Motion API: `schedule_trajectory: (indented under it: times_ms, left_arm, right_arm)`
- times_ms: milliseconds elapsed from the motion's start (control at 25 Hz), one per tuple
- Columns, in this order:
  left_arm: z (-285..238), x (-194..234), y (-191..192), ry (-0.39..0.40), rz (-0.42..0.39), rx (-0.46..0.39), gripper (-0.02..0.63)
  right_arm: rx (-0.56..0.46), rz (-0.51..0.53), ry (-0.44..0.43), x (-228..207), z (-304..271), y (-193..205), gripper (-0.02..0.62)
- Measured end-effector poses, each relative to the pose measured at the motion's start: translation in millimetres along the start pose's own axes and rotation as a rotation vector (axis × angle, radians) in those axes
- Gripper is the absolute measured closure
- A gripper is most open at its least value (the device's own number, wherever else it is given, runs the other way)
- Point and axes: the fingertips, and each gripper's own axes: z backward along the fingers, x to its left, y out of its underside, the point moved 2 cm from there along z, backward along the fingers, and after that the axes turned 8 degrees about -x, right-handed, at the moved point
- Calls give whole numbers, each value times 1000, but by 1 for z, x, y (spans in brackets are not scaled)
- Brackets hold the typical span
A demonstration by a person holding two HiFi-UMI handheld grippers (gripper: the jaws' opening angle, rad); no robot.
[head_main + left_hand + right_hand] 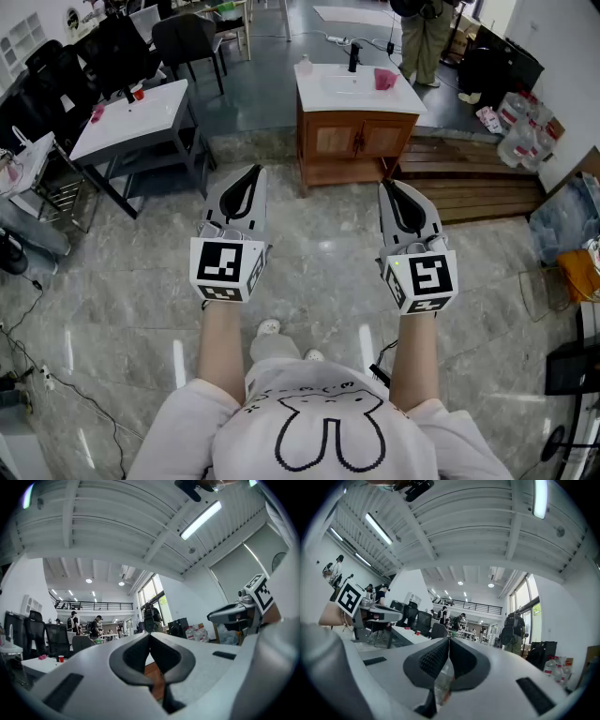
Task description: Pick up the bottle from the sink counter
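A small pale bottle (304,65) stands on the left end of the white sink counter (333,97), far ahead across the floor in the head view. A black faucet (354,56) and a pink cup (384,80) share the counter. My left gripper (251,171) and right gripper (389,185) are held out side by side at waist height, well short of the counter. Both point toward it, shut and empty. In the left gripper view the jaws (149,634) meet with nothing between them, as they do in the right gripper view (448,640).
A white table (131,112) with black chairs stands at the left. A person (424,37) stands behind the sink cabinet. A wooden platform (469,183) lies right of the cabinet, with large water bottles (520,127) beyond it. Cables trail along the floor at the left (37,375).
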Motion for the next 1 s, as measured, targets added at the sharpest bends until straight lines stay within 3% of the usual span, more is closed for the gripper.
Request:
schedule_trajectory:
  times_ms: [440, 680, 1000]
  left_arm:
    - [-32, 28, 11, -31, 11, -17, 597]
    - [-79, 67, 32, -27, 21, -28, 597]
    - [-172, 135, 73, -5, -63, -4, 597]
  right_arm:
    - [-21, 3, -4, -10, -34, 13, 563]
    - [-12, 3, 3, -18, -92, 35, 563]
    - [10, 11, 30, -42, -204, 66, 563]
